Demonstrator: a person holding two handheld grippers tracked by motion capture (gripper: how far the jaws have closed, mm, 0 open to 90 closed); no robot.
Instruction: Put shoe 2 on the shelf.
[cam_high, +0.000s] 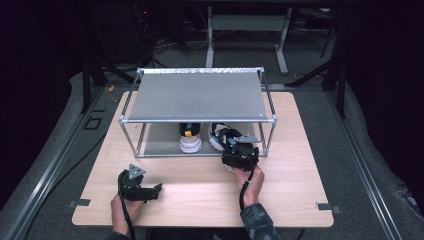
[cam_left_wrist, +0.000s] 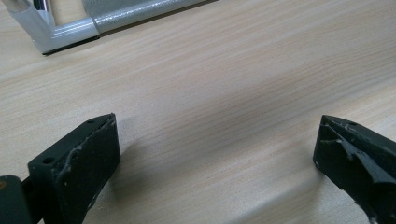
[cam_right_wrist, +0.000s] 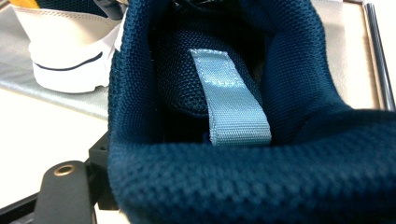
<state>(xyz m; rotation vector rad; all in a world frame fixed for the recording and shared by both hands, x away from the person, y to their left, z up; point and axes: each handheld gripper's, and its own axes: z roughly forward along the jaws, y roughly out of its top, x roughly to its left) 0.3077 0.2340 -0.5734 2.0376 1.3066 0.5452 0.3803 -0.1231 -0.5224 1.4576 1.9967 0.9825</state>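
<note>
My right claw (cam_high: 235, 150) grips the navy sneaker's (cam_right_wrist: 289, 121) soft padded heel collar on the rack's (cam_high: 197, 95) lower shelf; it seems light but floppy. My left claw (cam_high: 150, 191) rests open on the worktop (cam_high: 200, 185).

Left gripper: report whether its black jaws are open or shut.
Open. The left gripper shows its two black jaws standing far apart over the bare light wooden table, with nothing between them.

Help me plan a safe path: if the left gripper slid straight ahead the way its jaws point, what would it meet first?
Bare table first, then probably the metal corner of the rack's frame, off to one side of the line. The left gripper is open with nothing between its jaws. Depth is hard to judge.
</note>
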